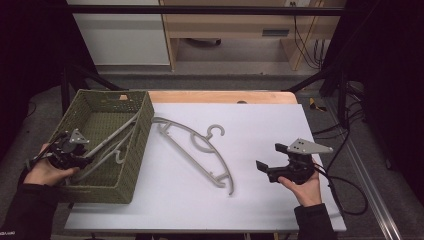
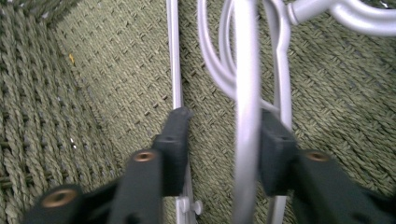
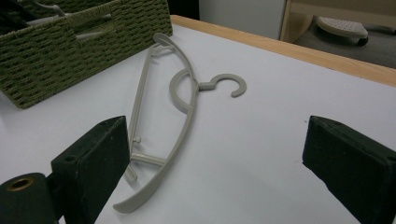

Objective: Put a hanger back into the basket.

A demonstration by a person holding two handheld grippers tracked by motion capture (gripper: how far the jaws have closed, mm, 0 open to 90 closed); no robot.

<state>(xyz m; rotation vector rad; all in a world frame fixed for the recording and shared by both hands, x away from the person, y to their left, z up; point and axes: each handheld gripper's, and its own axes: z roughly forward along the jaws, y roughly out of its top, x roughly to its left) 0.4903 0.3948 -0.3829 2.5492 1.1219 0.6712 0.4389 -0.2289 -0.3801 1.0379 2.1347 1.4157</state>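
A grey plastic hanger (image 1: 189,155) (image 3: 190,105) lies flat on the white table top (image 1: 260,125), its hook toward the far side. More grey hangers (image 1: 117,132) lie in the green woven basket (image 1: 146,117) at the left. My left gripper (image 1: 86,159) (image 2: 225,114) reaches into the basket with its jaws open. One hanger's bar (image 2: 246,70) runs between them, against the right jaw and clear of the left one. My right gripper (image 1: 271,156) (image 3: 215,123) hovers wide open right of the table hanger, holding nothing.
The basket's wall (image 3: 70,51) stands just left of the table hanger's far end. A wooden strip (image 1: 220,96) borders the table's far side. Cables (image 1: 345,185) trail off the right edge. A cabinet (image 1: 120,35) and shelving stand beyond the table.
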